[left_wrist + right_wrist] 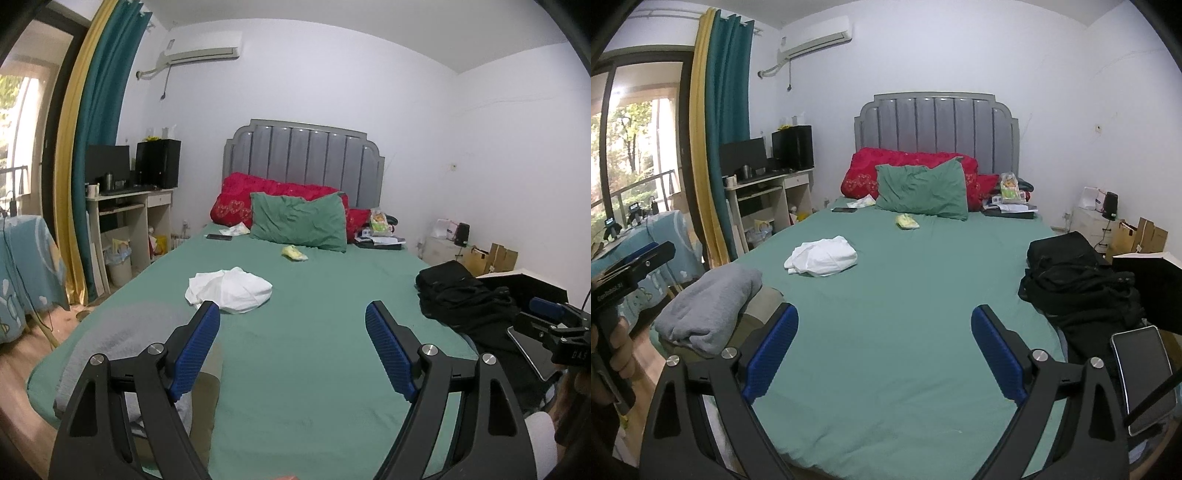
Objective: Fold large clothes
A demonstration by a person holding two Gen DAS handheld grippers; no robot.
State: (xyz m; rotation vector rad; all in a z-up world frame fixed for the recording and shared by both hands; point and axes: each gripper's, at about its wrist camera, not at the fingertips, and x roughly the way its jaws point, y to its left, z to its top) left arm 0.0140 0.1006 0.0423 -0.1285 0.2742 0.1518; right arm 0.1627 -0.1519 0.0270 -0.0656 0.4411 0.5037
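Both tools (291,314) (884,317) agape above bed (905,295).

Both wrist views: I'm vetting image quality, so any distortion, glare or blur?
Left wrist view: strong fisheye bending of the curtain, dark corner vignette, soft grey garment nearby. Right wrist view: same curvature, overexposed window, phone screen reflecting light, white garment sharp.
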